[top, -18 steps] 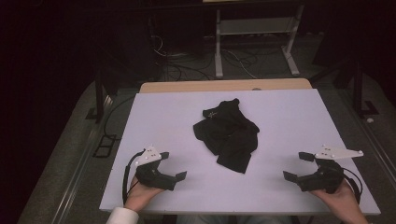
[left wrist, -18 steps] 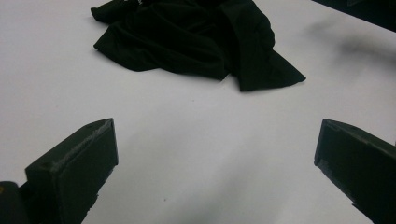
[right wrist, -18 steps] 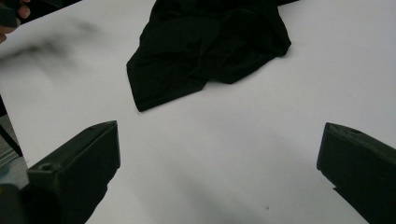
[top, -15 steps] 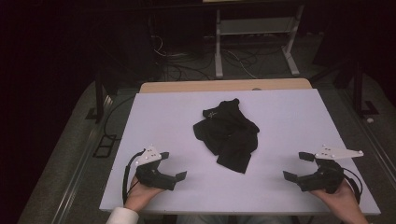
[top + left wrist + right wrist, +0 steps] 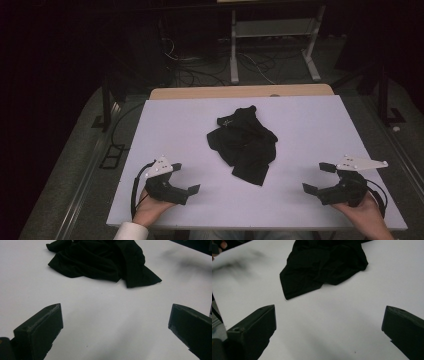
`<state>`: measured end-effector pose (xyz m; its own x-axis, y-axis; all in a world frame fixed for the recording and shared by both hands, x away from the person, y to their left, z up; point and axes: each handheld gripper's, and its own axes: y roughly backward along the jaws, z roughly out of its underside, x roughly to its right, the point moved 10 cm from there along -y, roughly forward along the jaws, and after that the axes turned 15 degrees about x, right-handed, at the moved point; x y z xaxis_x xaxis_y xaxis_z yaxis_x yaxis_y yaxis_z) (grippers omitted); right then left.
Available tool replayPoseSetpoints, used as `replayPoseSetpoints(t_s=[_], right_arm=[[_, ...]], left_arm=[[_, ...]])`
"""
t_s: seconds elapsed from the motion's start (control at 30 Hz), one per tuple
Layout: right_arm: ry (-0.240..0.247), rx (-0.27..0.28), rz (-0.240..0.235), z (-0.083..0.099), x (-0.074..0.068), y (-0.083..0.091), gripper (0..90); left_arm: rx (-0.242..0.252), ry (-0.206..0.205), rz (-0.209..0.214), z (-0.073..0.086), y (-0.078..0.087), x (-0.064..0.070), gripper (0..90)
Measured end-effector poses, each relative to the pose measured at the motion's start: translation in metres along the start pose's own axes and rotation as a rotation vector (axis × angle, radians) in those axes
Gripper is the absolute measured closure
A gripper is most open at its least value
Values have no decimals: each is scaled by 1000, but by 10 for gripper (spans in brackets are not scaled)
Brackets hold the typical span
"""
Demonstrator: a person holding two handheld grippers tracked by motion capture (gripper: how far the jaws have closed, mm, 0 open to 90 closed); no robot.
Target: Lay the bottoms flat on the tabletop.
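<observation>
A crumpled black garment [image 5: 244, 141] lies in a heap in the middle of the white table [image 5: 190, 125]; it also shows ahead of the jaws as black cloth [image 5: 105, 260] and black cloth [image 5: 324, 265] in the two gripper views. My left gripper [image 5: 184, 177] rests near the front left edge, open, with bare table between its jaws. My right gripper [image 5: 319, 177] rests near the front right edge, also open and holding nothing. Both grippers point inward toward the garment and are well apart from it.
Beyond the table's far edge runs a wooden strip [image 5: 240, 92], then a dark floor with cables [image 5: 200, 70] and a white metal stand [image 5: 272, 35]. Bare white table surrounds the garment on all sides.
</observation>
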<state>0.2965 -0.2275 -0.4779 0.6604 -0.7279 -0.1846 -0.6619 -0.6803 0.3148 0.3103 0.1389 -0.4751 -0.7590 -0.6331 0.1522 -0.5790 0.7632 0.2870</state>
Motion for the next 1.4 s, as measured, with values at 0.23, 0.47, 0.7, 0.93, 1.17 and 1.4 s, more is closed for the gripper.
replayPoseSetpoints(t_s=[0.23, 0.47, 0.7, 0.93, 1.17, 1.4], right_arm=[[3, -2, 8, -7, 2, -1, 0], [-4, 0, 22, -9, 6, 0, 0], [6, -12, 19, -19, 7, 1, 0], [14, -16, 20, -27, 12, -1, 0], [13, -25, 12, -37, 15, -7, 0], [18, -31, 1, -42, 17, -18, 0]], left_arm=[[-25, -29, -10, -2, -3, -2, 0], [-26, -56, 7, -11, -7, 1, 0], [-53, -83, 40, -20, -8, 3, 0], [-67, -104, 57, -28, -13, 5, 0], [-64, -126, 81, -40, -22, 10, 0], [-59, -134, 87, -49, -29, 8, 0]])
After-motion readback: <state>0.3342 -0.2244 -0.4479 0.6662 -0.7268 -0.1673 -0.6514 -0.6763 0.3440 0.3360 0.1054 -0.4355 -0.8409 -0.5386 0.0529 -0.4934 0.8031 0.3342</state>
